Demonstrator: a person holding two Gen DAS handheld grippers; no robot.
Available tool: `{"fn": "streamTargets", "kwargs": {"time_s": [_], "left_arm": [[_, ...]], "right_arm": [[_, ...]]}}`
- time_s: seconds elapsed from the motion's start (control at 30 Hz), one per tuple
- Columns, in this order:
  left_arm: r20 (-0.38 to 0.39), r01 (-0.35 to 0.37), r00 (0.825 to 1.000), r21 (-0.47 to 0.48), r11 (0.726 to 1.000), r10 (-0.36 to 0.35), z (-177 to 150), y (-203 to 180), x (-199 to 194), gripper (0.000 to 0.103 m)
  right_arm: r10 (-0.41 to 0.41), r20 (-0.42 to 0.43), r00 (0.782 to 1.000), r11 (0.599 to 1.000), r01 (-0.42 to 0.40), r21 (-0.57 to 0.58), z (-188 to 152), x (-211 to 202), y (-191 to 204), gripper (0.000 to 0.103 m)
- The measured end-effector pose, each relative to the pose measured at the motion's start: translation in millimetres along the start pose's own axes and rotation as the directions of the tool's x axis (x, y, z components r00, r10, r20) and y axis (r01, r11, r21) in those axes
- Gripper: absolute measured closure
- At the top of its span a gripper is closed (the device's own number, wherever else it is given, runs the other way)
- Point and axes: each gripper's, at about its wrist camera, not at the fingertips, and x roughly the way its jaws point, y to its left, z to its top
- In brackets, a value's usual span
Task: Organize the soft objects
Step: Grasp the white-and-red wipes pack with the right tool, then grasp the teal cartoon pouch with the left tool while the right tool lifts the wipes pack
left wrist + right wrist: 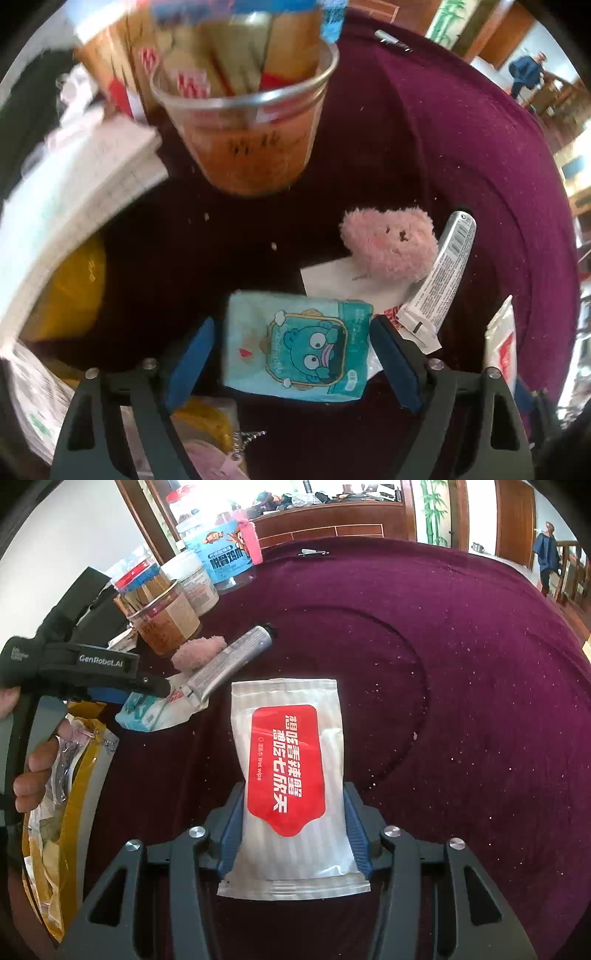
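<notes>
The right tongs [293, 834] grip a wet-wipe packet [291, 775] over the maroon-clothed table [461, 701]. The left tongs [291, 362] stand open around a teal tissue pack [295, 343]; a pink plush [388, 243], a tube [439, 280] and a plastic jar [251, 125] crowd close ahead.

1. My left gripper [162, 688], seen from my right wrist, reads "GenRobot.AI" in white on its black body.
2. The white wet wipe pack [291, 786] between my right fingers carries "Wet wipe" and large white Chinese characters on a red panel.
3. The tube [439, 277] bears a barcode; its small print is unreadable.
</notes>
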Motion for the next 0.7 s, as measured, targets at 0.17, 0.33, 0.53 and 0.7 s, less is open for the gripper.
{"fn": "streamTargets", "kwargs": {"time_s": [0.17,0.33,0.53,0.7], "left_arm": [[-0.058,0.051,0.997,-0.021,0.998,-0.052,-3,4,8,0.018],[-0.042,0.085,0.995,-0.026,0.996,-0.086,-19,9,-5,0.029],[0.023,0.153,0.988,-0.007,0.988,-0.153,-50,4,-31,0.030],[0.097,0.241,0.963,0.096,0.966,-0.250,-103,-17,-76,0.030]], "right_arm": [[0.007,0.000,1.000,1.000,-0.007,0.002,0,2,-1,0.052],[0.002,0.000,1.000,1.000,-0.002,-0.002,-1,1,0,0.052],[0.012,0.011,1.000,1.000,-0.012,0.008,-1,-2,-2,0.054],[0.045,0.071,0.996,0.999,-0.047,0.025,0,-17,-2,0.056]]}}
